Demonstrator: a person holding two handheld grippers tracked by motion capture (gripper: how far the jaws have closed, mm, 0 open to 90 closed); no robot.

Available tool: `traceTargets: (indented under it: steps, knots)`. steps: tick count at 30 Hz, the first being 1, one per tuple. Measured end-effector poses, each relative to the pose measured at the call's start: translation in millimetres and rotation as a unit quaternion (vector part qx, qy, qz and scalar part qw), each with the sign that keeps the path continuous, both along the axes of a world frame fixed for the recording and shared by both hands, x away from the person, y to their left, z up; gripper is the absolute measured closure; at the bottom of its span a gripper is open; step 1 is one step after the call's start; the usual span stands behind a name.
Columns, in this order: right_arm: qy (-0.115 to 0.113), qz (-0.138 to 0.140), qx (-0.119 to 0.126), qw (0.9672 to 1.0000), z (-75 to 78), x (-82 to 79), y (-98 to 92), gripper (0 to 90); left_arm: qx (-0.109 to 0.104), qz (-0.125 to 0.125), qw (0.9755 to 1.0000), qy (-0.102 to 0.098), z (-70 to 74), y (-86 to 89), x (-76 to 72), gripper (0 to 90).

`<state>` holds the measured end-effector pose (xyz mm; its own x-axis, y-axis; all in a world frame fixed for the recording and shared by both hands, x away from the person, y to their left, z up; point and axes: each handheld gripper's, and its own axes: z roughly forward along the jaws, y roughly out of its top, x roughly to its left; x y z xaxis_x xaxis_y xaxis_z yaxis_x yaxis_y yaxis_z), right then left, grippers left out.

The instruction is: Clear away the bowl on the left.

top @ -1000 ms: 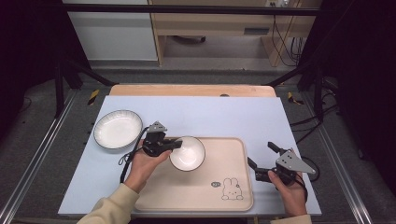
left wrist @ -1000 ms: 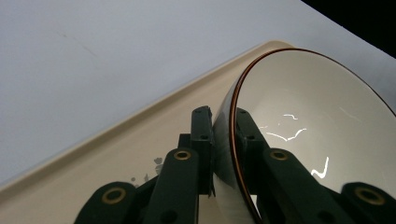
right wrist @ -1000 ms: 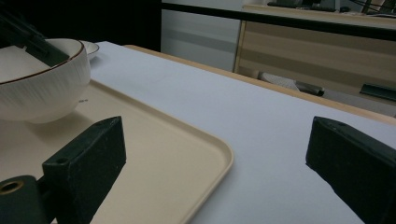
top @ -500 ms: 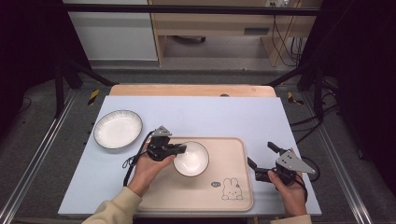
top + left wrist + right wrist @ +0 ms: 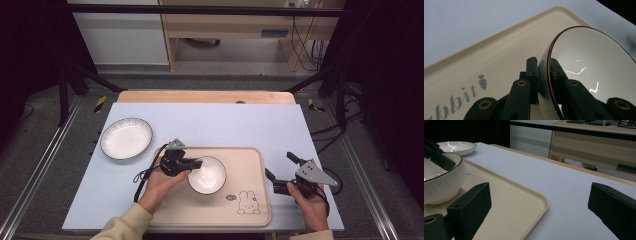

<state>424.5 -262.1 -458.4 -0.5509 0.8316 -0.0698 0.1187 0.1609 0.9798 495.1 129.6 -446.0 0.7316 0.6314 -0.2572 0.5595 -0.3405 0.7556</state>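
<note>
1. A shallow white ceramic plate with a dark rim (image 5: pixel 126 138) lies on the left part of the pale blue counter (image 5: pixel 220 120), apart from everything else.
2. Just right of it, the left tongs (image 5: pixel 196 163) come in from the left over the left edge of the tray, held in a hand with a cream sleeve (image 5: pixel 159 186). Their jaws are pressed together on the wall of the bowl, one inside and one outside, seen closely in the left gripper view.
3. The small white ribbed bowl with a thin brown rim (image 5: pixel 207 175) sits on the left half of the beige rectangular plastic tray (image 5: pixel 250 165), pinched at its left rim.
4. The tray lies at the near middle of the counter; a rabbit drawing (image 5: pixel 246 202) marks its near right corner.
5. The right tongs (image 5: pixel 281 167) rest on the counter just right of the tray, jaws spread wide with nothing between them, pointing toward the far left.
</note>
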Motion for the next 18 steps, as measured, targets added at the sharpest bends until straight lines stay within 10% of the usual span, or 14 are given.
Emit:
traceTargets:
  steps: [18]
  knots:
    - [0.003,-0.001,0.000,1.0000,-0.1,0.2,0.0,4.9,0.007,-0.007,0.9998,0.015,-3.0,-0.6,-1.7,80.5]
